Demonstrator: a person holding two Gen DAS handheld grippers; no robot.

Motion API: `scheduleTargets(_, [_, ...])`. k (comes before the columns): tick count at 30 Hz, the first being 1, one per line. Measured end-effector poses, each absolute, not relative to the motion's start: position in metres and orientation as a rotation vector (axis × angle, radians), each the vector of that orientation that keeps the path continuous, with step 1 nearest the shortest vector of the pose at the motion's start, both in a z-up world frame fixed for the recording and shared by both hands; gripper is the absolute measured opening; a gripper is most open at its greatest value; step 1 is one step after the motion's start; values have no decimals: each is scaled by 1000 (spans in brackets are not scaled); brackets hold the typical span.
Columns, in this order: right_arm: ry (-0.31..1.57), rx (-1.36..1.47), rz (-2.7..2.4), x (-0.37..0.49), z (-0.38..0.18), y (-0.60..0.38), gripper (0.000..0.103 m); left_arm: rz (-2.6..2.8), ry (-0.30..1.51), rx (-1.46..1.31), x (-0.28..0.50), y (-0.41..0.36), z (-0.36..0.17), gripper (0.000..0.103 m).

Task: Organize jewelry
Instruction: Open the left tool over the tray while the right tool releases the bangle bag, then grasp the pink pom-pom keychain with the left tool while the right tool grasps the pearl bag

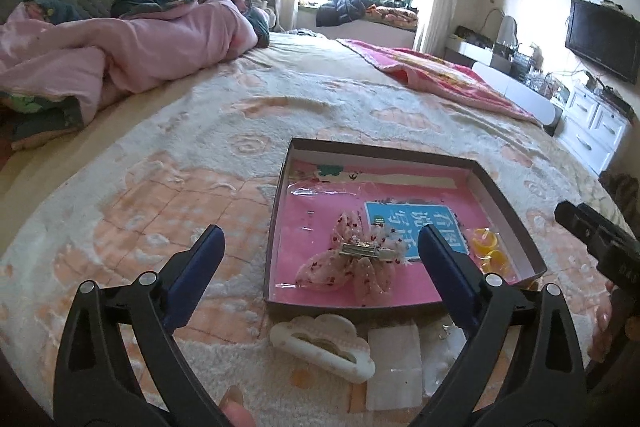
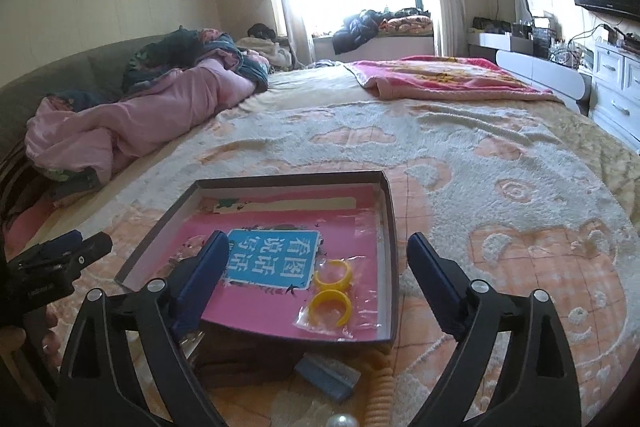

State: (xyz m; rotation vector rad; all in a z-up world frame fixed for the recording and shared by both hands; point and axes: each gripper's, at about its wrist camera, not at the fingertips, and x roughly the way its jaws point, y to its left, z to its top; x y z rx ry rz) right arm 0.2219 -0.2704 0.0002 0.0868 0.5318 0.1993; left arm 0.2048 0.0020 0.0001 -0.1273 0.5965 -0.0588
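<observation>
Fingers [image 1: 208, 247] spread, empty; box [image 1: 508, 203] holds bow clip [image 1: 352, 263], yellow rings [image 2: 332, 291].

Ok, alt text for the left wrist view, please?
The open left gripper hangs empty over a shallow box on a bed, holding a pink bow clip and yellow rings. A white cloud hair claw lies outside it.

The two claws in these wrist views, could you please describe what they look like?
Both the left claw and the right claw match: black plastic triangular arms with cut-out windows, silver round pivot bolts, and flat dark-blue fingers. No cables or sleeves show.
</observation>
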Motion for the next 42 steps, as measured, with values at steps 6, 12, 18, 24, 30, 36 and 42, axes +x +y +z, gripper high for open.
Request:
scheduleTargets(6, [493,62,202,197,2,-267,91,-60,529,-119,182,4,12,92])
scheduleTargets(12, [463,49,214,173,8,-267,91,-64,490,-121,158,10,17,92])
scheduleTargets(18, [456,15,226,156,10,-262,92,-48,467,-145,140,21,20,92])
scheduleTargets(24, [464,8,237,139,5,-260,92,-30,474,-142,120,28,13,92])
scheduleTargets(30, [478,-11,256,127,1,-254,92,-55,492,-117,100,26,7,92])
scheduleTargets(36, [486,-33,272,113,-5,-250,92,-85,533,-101,87,23,-5,92])
scheduleTargets(42, [516,-47,268,104,-16,-252,92,-123,576,-93,81,14,-18,92])
